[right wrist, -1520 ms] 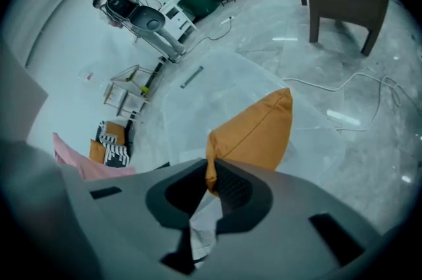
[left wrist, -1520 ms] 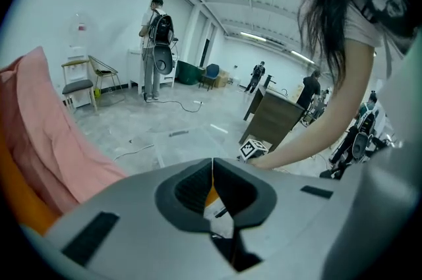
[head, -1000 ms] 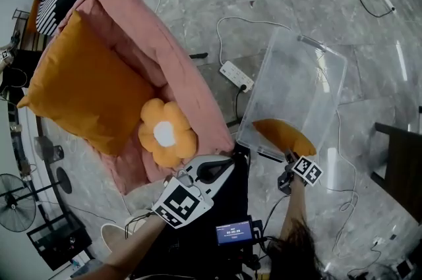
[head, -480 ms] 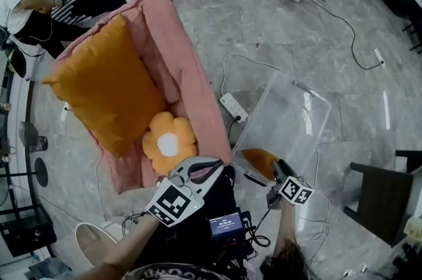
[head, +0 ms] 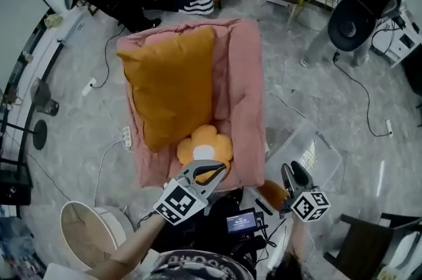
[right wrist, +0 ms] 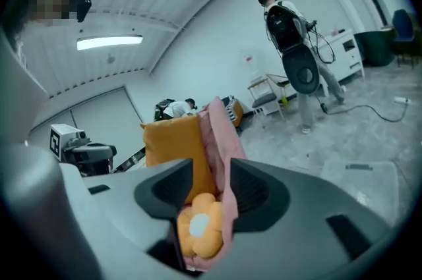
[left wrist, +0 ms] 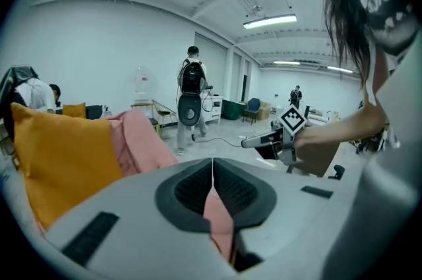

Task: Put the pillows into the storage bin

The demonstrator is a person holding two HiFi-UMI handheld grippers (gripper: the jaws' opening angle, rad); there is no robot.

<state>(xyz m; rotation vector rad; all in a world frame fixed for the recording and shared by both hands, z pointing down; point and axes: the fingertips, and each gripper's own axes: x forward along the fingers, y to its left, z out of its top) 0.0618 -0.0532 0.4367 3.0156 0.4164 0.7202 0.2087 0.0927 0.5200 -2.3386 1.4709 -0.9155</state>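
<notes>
Left gripper (head: 221, 167) closed, right gripper (head: 295, 169) apart, just narrowed, empty; orange pillow (head: 272, 193) in storage bin (head: 322, 157).

Head camera overhead, others level, sharing sofa (head: 245, 84)

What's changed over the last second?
The right gripper has lifted away from the small pillow in the bin, its jaws just closing partway, empty, and now aims at the sofa. The left gripper stays shut. Flower pillow and big pillow remain on the sofa.
</notes>
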